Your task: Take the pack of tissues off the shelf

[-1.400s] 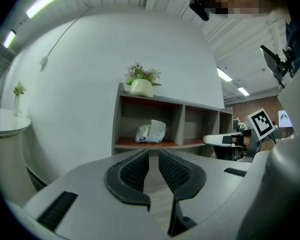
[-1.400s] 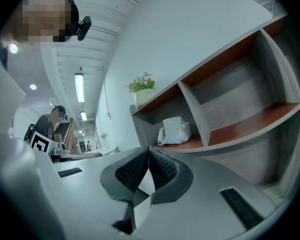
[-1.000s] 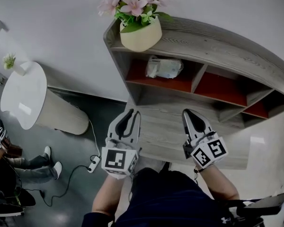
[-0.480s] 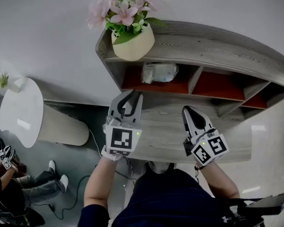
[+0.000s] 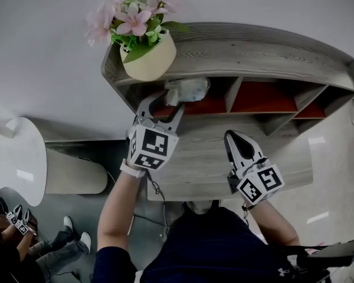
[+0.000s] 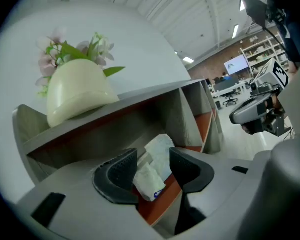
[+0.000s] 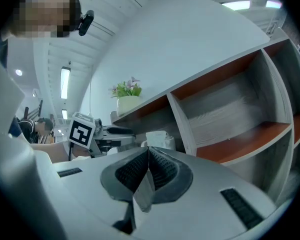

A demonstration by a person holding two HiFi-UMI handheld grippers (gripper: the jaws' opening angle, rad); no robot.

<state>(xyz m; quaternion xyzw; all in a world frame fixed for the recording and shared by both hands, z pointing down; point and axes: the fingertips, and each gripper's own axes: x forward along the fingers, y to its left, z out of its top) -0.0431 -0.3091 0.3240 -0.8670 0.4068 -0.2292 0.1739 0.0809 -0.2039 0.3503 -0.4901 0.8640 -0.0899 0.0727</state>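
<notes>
The pack of tissues, white and crumpled, lies in the left red-floored compartment of the grey wooden shelf. My left gripper reaches up to that compartment's mouth. Its jaws have just been opening and stand apart. In the left gripper view the pack shows in the gap of the left gripper, just ahead of the tips, and the pads do not press on it. My right gripper hovers over the shelf's lower ledge, shut and empty. The right gripper faces the pack from the side.
A cream pot of pink flowers stands on the shelf top, right above the pack's compartment. The compartments to the right hold nothing. A round white table stands at the left. A seated person's legs and a cable lie on the floor.
My left gripper has travelled forward from the lower ledge up to the tissue compartment, rolled, and opened its jaws. The right gripper has stayed put, still shut.
</notes>
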